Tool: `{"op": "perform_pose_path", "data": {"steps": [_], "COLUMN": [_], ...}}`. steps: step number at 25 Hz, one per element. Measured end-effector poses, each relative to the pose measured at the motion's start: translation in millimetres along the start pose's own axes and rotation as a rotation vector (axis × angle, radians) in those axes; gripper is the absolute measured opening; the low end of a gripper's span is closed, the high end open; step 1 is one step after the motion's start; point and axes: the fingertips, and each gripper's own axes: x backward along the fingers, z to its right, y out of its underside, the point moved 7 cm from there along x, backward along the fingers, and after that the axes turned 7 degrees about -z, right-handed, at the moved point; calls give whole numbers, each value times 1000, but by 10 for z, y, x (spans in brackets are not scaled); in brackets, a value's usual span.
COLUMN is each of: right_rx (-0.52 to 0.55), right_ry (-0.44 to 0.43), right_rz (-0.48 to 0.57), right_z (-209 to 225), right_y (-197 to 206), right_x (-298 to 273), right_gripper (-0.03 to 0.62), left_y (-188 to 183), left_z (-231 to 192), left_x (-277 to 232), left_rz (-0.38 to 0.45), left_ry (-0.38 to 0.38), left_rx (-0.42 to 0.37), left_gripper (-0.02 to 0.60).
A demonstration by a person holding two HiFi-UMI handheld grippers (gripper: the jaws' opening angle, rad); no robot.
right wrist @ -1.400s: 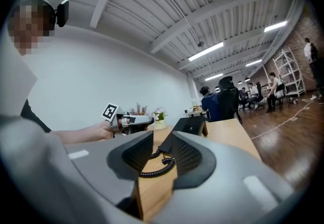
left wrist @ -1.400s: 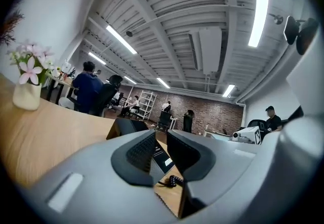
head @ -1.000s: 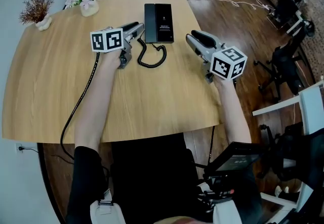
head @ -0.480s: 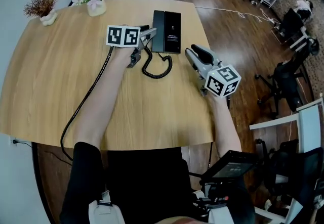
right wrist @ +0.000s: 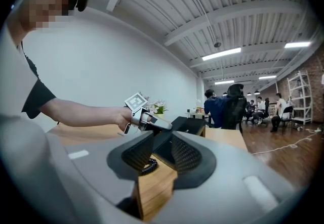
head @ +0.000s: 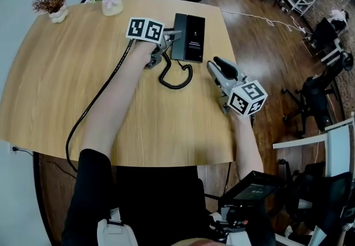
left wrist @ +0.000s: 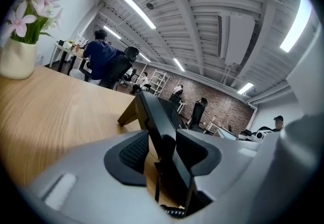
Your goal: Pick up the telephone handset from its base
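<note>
Reaching across the wooden table [head: 55, 73] in the head view, the left gripper [head: 173, 34] is meeting the slim black telephone handset [head: 178, 36], which is lying on its base [head: 195, 39]. In the left gripper view, the jaws have just been opening and their ribbed pads [left wrist: 135, 151] are flanking the handset's end without pressing on it. In the right gripper view, the right gripper [right wrist: 161, 154] is standing open and empty before the coiled cord [right wrist: 148, 166].

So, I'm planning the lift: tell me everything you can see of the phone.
The phone is a slim, matte black, plastic-looking slab on the wooden table, near its far edge. Its handset lies in the left of the base, whose right side bears faint white print. A black coiled cord loops from its near end onto the table. The left tongs, which have just been opening, stand open with the handset between them, not clamped on it.
</note>
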Motion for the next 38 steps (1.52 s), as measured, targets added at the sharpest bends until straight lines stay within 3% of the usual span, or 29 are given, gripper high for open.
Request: {"op": "perform_pose_path", "data": {"steps": [8, 16, 20, 23, 26, 32, 38], "right_rx": [8, 5, 7, 10, 9, 6, 3], "right_ry": [-8, -4, -8, -14, -15, -7, -2], "right_rz": [-7, -15, -20, -27, -35, -37, -31], "right_z": [-10, -16, -19, -30, -47, -36, -12], "right_y": [0, 13, 21, 35, 56, 69, 65], "right_x": [24, 26, 12, -4, -20, 11, 37], "right_gripper": [115, 115, 115, 115, 115, 115, 115], "left_y": [-19, -1, -18, -15, 3, 14, -73], "left_z": [12, 12, 29, 58, 50, 156, 389], "left_x": [-21, 49, 18, -36, -9, 112, 362], "left_rz": [-11, 63, 34, 2, 35, 204, 273], "left_ry": [24, 79, 78, 42, 28, 186, 324], "left_rx": [11, 76, 41, -11, -17, 79, 56], "left_gripper": [169, 123, 129, 173, 156, 95, 78]}}
